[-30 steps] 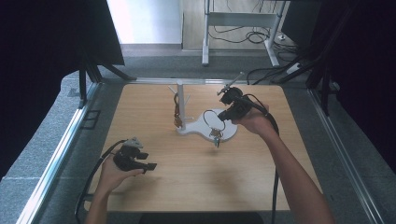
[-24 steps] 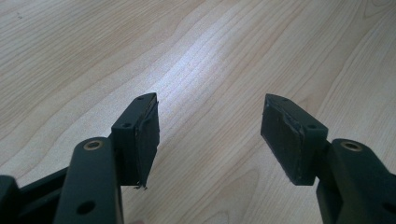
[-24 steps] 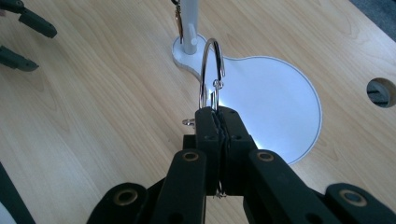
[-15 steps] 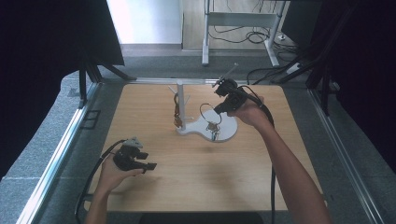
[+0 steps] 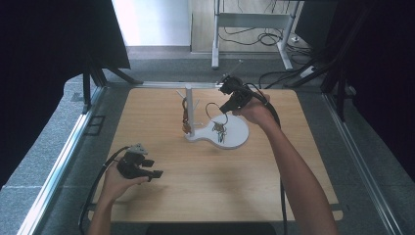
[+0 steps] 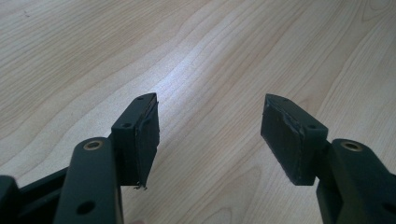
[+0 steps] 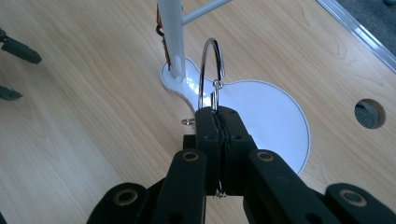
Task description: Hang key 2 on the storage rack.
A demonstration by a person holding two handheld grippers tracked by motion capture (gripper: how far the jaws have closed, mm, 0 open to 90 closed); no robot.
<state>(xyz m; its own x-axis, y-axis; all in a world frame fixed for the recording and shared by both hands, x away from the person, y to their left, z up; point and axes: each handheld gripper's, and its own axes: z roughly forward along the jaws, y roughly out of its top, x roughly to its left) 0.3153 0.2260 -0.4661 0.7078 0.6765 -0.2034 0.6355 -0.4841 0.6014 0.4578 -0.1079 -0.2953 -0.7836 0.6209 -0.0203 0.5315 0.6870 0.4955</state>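
Key ring above the stand
Metal key ring upright, keys dangling over the white stand base.

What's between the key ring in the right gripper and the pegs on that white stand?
Nothing visible. The right gripper is shut on the key ring, lifted above the white stand's base, with open air between the ring and the upright post. Another key bunch already hangs beside the post.
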